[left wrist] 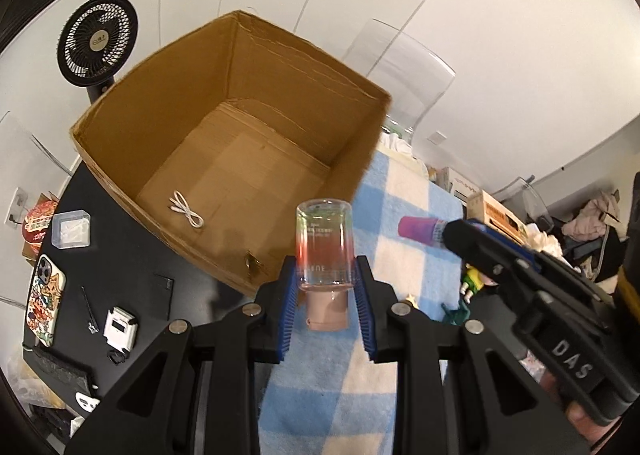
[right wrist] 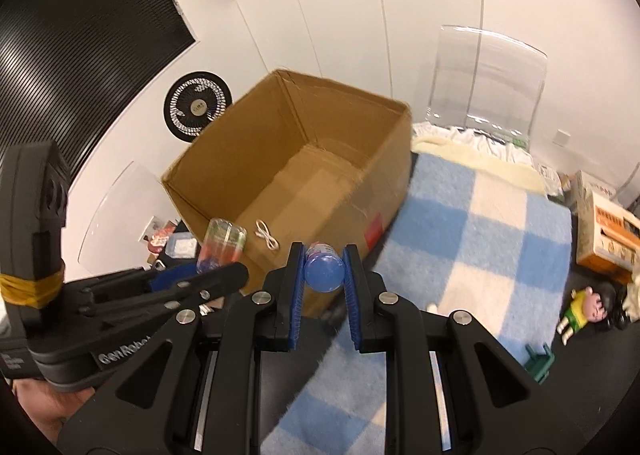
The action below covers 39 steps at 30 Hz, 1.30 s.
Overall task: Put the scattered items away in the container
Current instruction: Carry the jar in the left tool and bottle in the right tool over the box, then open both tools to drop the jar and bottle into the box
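Observation:
My left gripper is shut on a clear glass bottle with a pink cap, which points back at the camera; it hangs just before the near wall of the open cardboard box. A white cable lies on the box floor. My right gripper is shut on a bottle with a rounded blue end, held near the box's near right corner. From the left wrist view, that bottle looks purple and pink. The left gripper and its glass bottle show at the left of the right wrist view.
A blue and white checked blanket covers the table right of the box. On it or beside it lie a toy figure and a green item. Left of the box are a phone, a white device and a clear tub.

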Available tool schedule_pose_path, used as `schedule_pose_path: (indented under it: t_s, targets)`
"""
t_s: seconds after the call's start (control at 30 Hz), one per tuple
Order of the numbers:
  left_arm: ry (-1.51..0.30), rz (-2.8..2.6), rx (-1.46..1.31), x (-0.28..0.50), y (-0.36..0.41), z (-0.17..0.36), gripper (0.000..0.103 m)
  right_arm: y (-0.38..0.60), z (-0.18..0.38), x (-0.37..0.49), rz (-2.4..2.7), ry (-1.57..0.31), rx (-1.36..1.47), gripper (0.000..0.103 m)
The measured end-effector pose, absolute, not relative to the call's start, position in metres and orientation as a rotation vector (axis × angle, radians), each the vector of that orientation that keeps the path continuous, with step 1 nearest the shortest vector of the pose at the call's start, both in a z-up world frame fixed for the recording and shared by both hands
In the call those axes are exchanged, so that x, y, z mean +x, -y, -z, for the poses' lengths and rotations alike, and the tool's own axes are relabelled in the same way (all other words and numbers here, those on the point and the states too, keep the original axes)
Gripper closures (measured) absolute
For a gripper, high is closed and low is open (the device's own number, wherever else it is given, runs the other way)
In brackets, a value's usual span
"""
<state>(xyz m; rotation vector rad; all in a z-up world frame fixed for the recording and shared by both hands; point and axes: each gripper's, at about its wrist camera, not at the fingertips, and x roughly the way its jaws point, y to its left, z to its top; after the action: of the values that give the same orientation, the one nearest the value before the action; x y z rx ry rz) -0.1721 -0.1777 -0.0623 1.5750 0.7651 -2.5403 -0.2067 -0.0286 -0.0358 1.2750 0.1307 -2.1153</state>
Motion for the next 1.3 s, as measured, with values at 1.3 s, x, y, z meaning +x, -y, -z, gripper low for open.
schedule_pose_path:
  t_s: [1.3]
  targets:
    - [-0.707,2.397,1.614,-0.203,0.246,0.098,0.04,0.113,0.065,-0.255,2.031,-0.2,1.317,0.044]
